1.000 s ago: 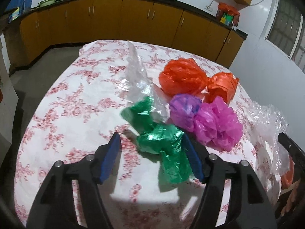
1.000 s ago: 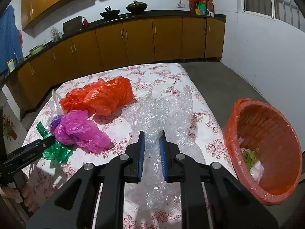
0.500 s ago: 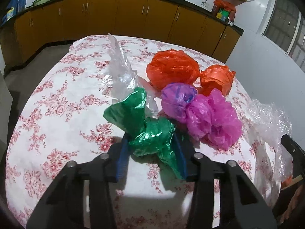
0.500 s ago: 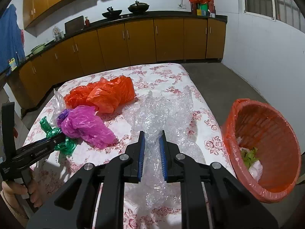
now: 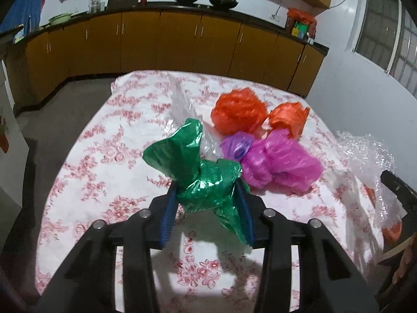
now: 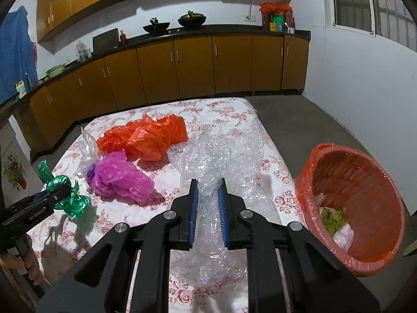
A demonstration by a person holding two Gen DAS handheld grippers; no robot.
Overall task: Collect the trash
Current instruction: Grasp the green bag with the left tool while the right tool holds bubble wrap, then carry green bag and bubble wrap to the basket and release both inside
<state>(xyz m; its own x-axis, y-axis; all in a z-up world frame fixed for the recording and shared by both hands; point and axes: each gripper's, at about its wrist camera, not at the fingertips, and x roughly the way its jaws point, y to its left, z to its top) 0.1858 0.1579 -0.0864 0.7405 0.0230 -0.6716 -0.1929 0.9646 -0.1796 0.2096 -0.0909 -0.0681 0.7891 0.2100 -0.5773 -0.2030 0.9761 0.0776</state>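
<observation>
My left gripper (image 5: 208, 195) is shut on a crumpled green plastic bag (image 5: 203, 172), which hangs lifted above the floral tablecloth (image 5: 104, 156); from the right wrist view the green bag (image 6: 65, 195) shows at the far left. My right gripper (image 6: 207, 190) is shut on a sheet of clear bubble wrap (image 6: 219, 156) that trails over the table. A pink bag (image 5: 281, 164), a purple bag (image 5: 237, 143), two orange bags (image 5: 239, 114) and a clear bag (image 5: 179, 101) lie on the cloth.
An orange-lined bin (image 6: 351, 206) with some scraps inside stands on the floor to the right of the table. Yellow-brown kitchen cabinets (image 6: 195, 67) line the far wall. A person's hand (image 6: 28, 266) holds the left gripper's handle at the lower left.
The left jaws closed on the green bag and lifted it off the cloth. The right gripper kept its hold on the bubble wrap and rose slightly.
</observation>
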